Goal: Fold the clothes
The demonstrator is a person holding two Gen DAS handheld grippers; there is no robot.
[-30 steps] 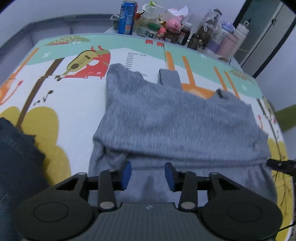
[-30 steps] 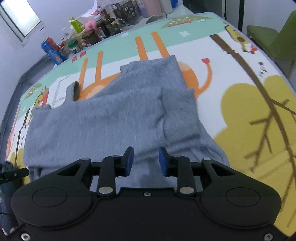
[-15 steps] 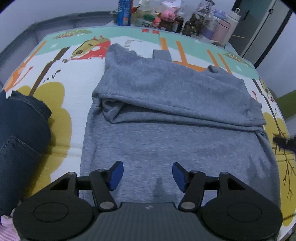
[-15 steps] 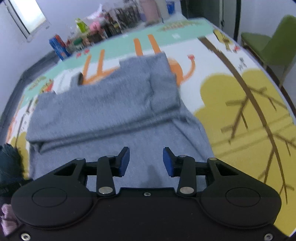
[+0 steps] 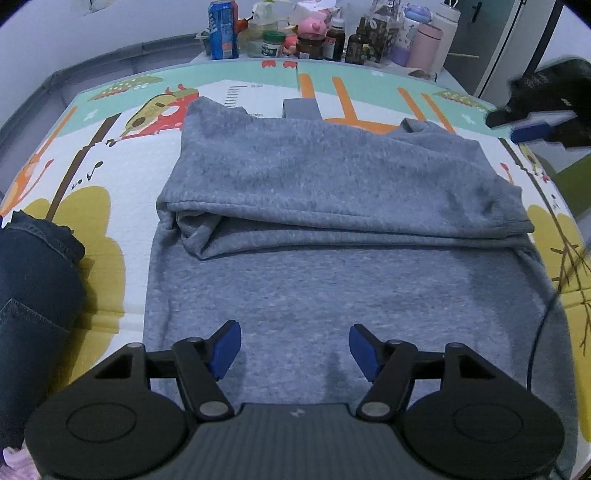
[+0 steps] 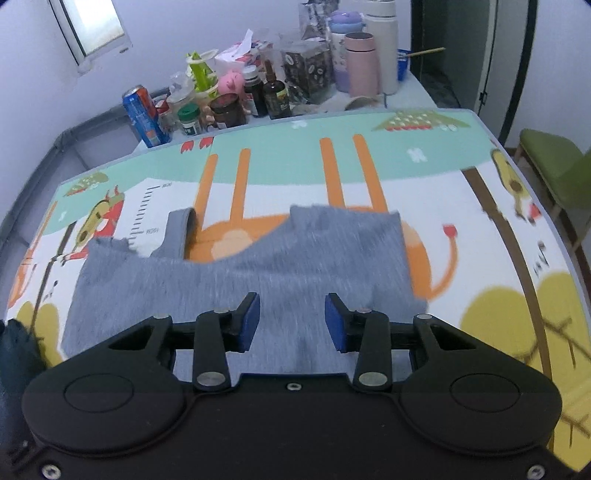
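Spread over the desk's mat [image 5: 110,177], a half-folded sweater [image 5: 332,192] is lying ahead of the left gripper [image 5: 294,347], whose empty jaws have just been widening; the right gripper [image 6: 291,321] is hovering open, gripping nothing.

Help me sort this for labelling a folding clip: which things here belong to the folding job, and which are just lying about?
Part of the job:
- grey sweater
- left gripper, open
- right gripper, open

Just lying about:
- blue can
- pink piggy toy
- pink tumbler
- green chair
- dark jeans
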